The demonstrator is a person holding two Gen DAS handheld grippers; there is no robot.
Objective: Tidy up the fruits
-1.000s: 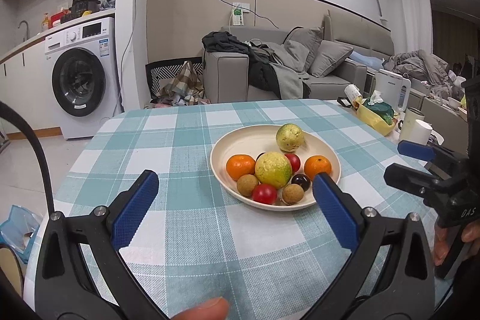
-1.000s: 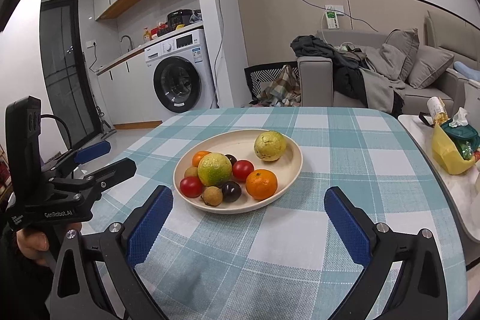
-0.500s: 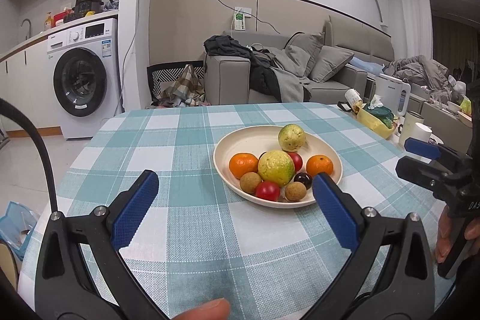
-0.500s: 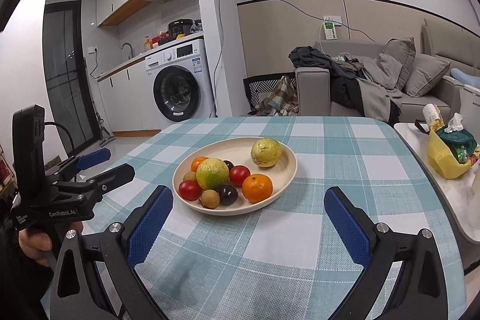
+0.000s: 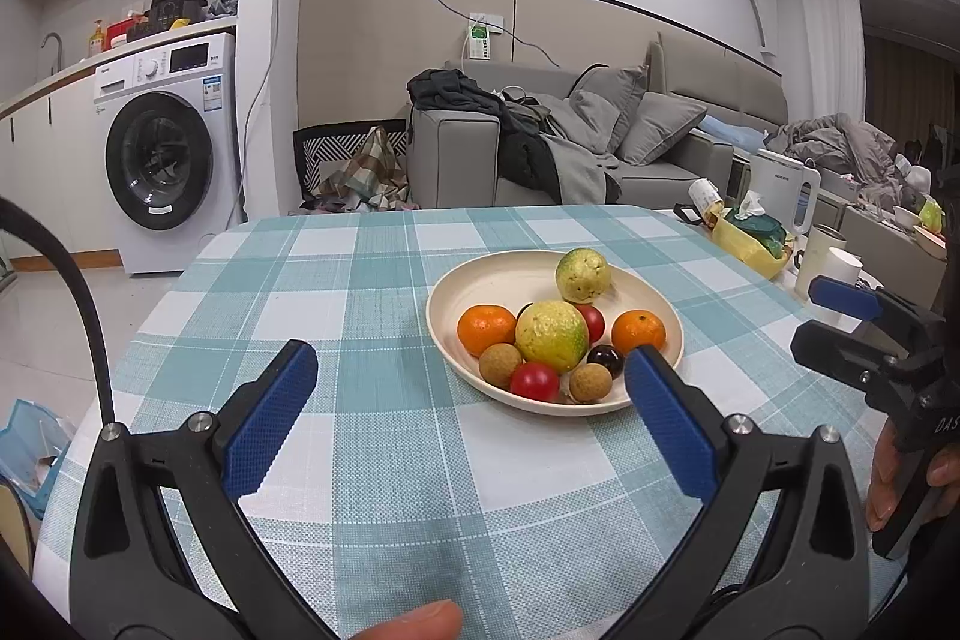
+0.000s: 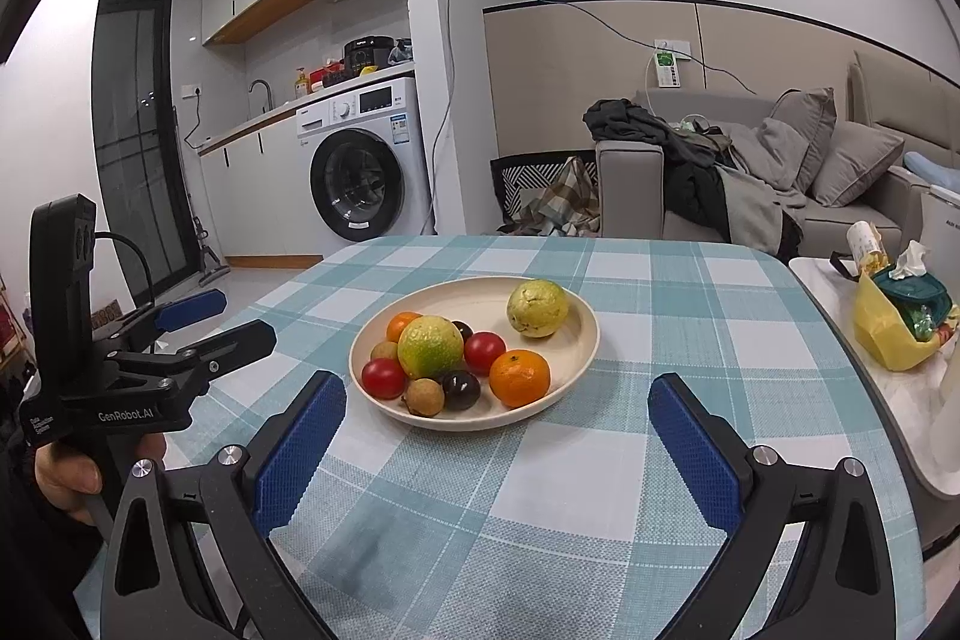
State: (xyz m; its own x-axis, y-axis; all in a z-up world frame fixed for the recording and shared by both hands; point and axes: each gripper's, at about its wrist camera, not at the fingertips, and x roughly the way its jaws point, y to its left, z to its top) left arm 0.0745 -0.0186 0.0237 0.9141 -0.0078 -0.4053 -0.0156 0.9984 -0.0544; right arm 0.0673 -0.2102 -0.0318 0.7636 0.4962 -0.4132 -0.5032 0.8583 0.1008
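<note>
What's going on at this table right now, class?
A person holds a two-finger gripper in each hand above a table covered with a checked cloth. The left gripper and right gripper are both open and empty, facing a cream plate of fruit. The plate holds two yellow-green guavas, two oranges, two red fruits, small brown ones and dark ones. One guava sits apart at the far side. No fruit is being touched, so sorting has not begun.
</note>
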